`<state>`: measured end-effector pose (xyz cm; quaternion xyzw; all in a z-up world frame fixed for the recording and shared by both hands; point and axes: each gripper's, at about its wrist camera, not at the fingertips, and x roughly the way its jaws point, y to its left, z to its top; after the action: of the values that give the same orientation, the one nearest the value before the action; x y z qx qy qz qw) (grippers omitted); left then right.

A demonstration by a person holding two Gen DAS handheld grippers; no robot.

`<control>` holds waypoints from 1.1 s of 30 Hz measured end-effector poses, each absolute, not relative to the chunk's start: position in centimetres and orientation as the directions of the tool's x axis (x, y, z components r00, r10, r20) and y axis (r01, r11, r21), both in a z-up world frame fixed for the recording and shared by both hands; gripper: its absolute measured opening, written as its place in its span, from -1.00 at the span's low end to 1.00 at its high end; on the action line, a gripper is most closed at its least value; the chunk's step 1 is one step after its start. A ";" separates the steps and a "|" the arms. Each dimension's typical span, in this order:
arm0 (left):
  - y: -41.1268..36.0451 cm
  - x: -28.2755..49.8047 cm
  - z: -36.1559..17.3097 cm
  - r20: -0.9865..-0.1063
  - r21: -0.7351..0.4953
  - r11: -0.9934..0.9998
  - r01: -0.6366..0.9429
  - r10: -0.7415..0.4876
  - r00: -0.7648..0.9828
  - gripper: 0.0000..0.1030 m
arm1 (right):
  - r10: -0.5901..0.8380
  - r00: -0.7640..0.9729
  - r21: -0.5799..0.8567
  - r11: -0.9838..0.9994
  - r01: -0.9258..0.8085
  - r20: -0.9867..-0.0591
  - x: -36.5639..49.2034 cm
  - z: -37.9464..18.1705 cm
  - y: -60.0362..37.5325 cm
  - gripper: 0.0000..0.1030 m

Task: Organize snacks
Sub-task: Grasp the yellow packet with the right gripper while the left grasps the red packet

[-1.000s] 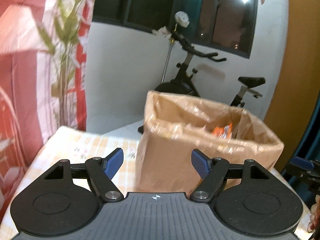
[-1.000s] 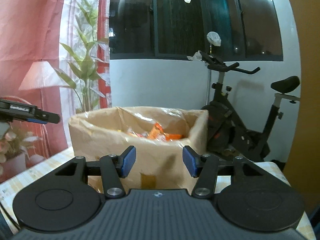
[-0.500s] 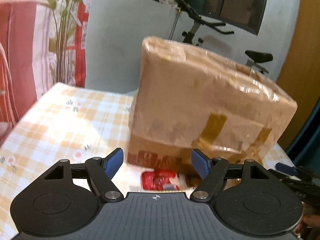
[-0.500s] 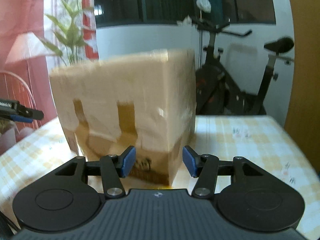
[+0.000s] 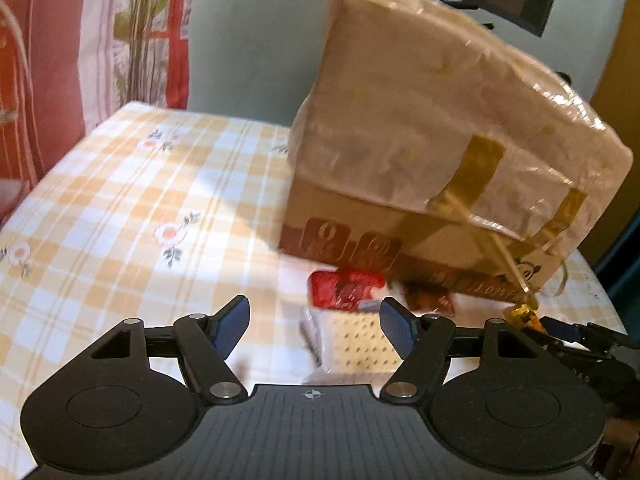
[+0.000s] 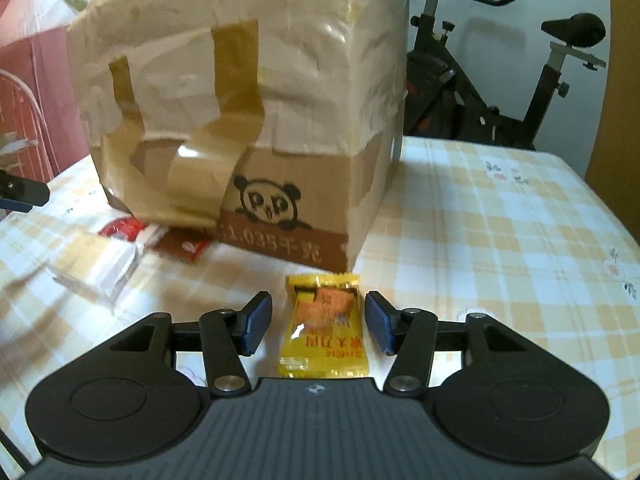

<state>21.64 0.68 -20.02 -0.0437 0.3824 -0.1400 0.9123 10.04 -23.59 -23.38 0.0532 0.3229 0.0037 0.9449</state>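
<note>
A taped cardboard box [image 5: 436, 148] stands on the checked tablecloth; it also shows in the right wrist view [image 6: 248, 120]. My left gripper [image 5: 314, 332] is open low over the table, with a clear cracker packet [image 5: 356, 344] between its fingers and a red snack packet [image 5: 344, 290] just beyond. My right gripper [image 6: 318, 326] is open, with a yellow snack packet [image 6: 324, 328] lying flat between its fingers, untouched. The red packet [image 6: 120, 230], a brown packet [image 6: 182, 246] and the cracker packet [image 6: 100, 264] lie left of it by the box.
A checked tablecloth [image 5: 120, 200] covers the table [image 6: 500, 240]. An exercise bike [image 6: 500, 92] stands behind the table. A curtain and plant [image 5: 140, 32] are at the far left. The right gripper's body [image 5: 580, 344] shows at the left view's right edge.
Both grippers have dropped from box-top height to just above the table. The snack packets in front of the box have come into view between the fingers.
</note>
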 end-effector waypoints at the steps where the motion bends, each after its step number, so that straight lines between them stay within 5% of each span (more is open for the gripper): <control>1: 0.7 21.7 -20.3 -0.693 -0.190 0.957 0.218 -0.288 0.661 0.34 | 0.045 0.793 0.109 0.994 0.027 -0.608 10.2 -23.4 -23.6 -0.14; 15: -2.6 25.6 -22.3 -0.716 -0.189 0.949 0.252 -0.309 0.626 0.34 | 0.091 0.797 0.112 0.993 -0.030 -0.597 10.1 -23.6 -23.1 -0.28; 30: -7.4 27.1 -24.0 -0.748 0.029 0.961 0.274 -0.161 0.644 0.44 | 0.104 0.797 0.135 0.990 -0.029 -0.595 10.2 -23.7 -23.3 -0.28; 32: -7.4 26.7 -23.8 -0.739 0.026 0.954 0.299 -0.183 0.649 0.09 | 0.104 0.797 0.135 0.990 -0.028 -0.595 10.2 -23.6 -23.3 -0.28; 33: -7.1 26.3 -23.7 -0.739 0.023 0.949 0.316 -0.196 0.644 0.08 | 0.104 0.797 0.136 0.990 -0.028 -0.595 10.2 -23.6 -23.3 -0.28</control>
<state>26.35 -7.14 -23.66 0.0750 0.3971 -0.1417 0.9037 10.24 -23.31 -23.65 0.0604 0.3165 0.0350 0.9460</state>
